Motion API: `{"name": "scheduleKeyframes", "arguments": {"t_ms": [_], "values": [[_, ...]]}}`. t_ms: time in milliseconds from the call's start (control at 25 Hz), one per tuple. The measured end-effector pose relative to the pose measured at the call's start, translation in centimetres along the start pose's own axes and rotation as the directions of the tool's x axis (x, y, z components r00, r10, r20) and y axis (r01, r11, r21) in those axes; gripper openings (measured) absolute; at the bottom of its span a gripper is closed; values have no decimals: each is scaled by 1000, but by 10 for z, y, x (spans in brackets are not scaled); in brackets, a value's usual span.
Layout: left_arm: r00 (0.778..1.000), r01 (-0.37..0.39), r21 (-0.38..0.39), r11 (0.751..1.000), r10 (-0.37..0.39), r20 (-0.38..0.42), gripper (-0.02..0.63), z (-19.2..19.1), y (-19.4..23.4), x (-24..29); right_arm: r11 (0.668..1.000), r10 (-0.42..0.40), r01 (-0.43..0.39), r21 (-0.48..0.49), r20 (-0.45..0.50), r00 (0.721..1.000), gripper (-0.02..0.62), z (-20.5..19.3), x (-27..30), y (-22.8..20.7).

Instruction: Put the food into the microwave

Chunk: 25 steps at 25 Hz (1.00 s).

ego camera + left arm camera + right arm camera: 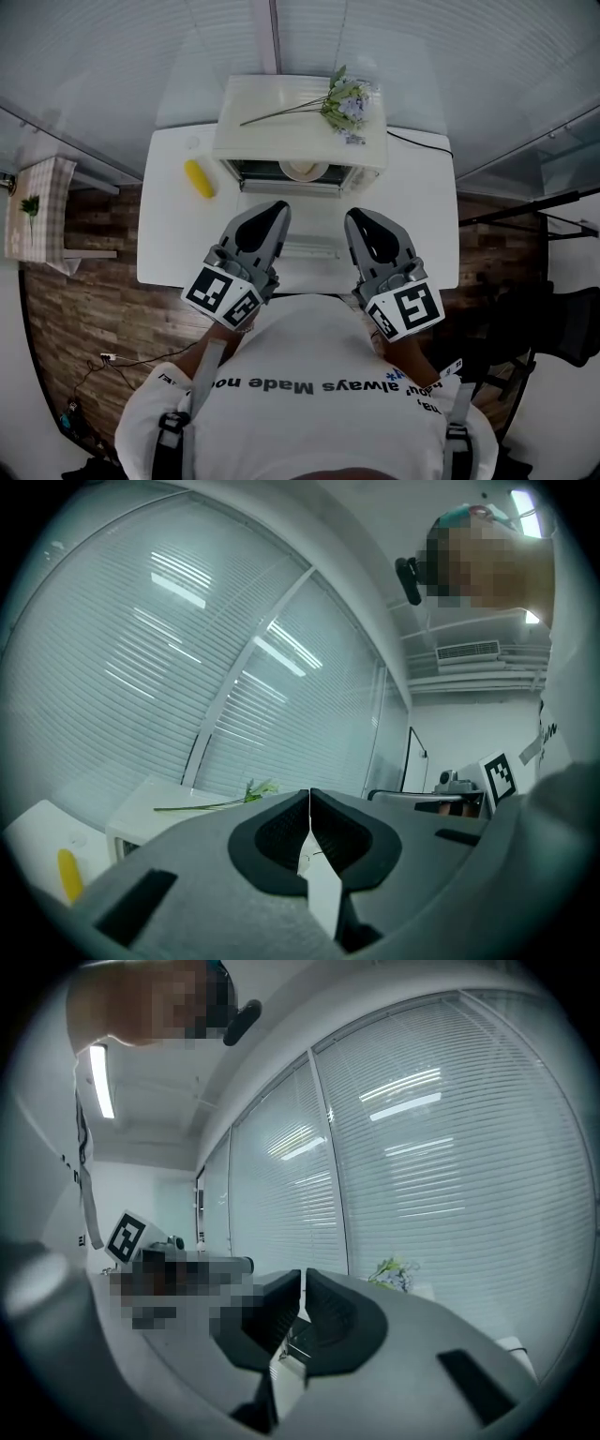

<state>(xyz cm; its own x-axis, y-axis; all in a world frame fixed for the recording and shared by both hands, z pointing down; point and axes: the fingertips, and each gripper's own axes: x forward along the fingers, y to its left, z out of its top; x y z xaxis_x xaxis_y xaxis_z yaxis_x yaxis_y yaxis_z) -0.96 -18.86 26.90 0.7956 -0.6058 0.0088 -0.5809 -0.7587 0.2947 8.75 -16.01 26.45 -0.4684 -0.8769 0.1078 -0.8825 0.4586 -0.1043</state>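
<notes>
Both tongs held low by person's chest, pointing toward table [424, 217]. Left gripper [275, 208]: jaws pressed together, nothing between. Right gripper [360, 218]: jaws together too, empty.

Yellow corn [199, 178] lies on table just left of microwave [272, 98], outside it. It sits ahead and left of left gripper, so that one looks nearer. Long axis runs mostly away from person, far end angled left.

Microwave door [298, 223] hangs open between the tongs. Pale dish [305, 170] sits inside; contents not readable.
</notes>
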Motion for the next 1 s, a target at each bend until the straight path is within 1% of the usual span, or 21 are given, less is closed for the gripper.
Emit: {"name": "scheduleKeyframes", "arguments": {"t_ms": [160, 520, 1000], "values": [[1000, 1, -8, 1000, -1, 6, 14, 0, -2, -1, 1000, -9, 10, -9, 9, 1000, 23, 5, -3, 2], [1000, 3, -19, 1000, -3, 12, 14, -1, -1, -3, 1000, -17, 17, -7, 3, 1000, 23, 4, -3, 5], [1000, 1, -29, 1000, -1, 10, 14, -2, 1, -3, 1000, -13, 13, -22, 8, 1000, 23, 8, -1, 7]]}}
